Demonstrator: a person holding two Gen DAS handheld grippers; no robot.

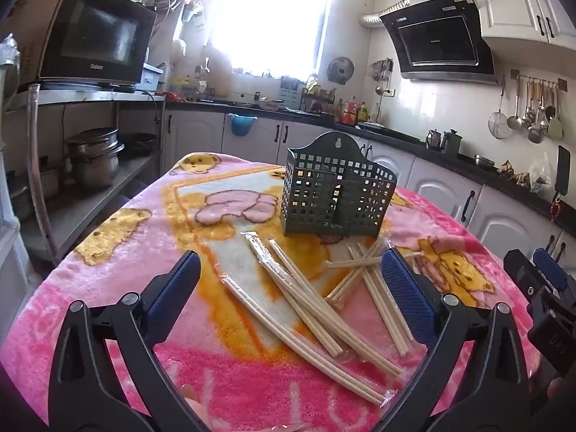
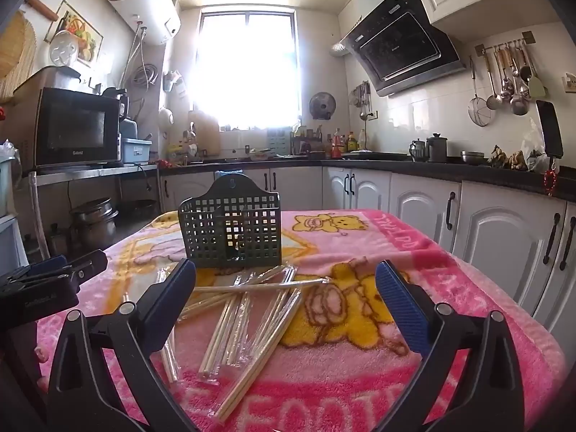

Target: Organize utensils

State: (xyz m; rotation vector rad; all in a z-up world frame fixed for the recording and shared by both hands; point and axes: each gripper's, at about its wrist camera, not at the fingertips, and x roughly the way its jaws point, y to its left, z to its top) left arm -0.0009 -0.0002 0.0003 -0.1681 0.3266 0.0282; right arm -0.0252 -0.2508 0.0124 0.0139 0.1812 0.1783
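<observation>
A dark green perforated utensil holder (image 1: 336, 187) (image 2: 232, 232) stands upright on the pink cartoon blanket (image 1: 108, 252) (image 2: 378, 378). In front of it lie several pairs of wooden chopsticks (image 1: 306, 298) (image 2: 248, 309) in clear wrappers, scattered and crossing each other. My left gripper (image 1: 293, 280) hovers open above the pile with nothing between its blue pads. My right gripper (image 2: 286, 289) is also open and empty, over the right part of the pile. Each gripper shows at the edge of the other's view: the right gripper (image 1: 540, 280) and the left gripper (image 2: 54, 270).
A microwave (image 1: 97, 36) sits on a metal shelf at the left with steel pots (image 1: 95, 158) below. White cabinets and a dark countertop (image 2: 450, 169) run behind and to the right of the table. Ladles hang on the wall (image 2: 504, 79).
</observation>
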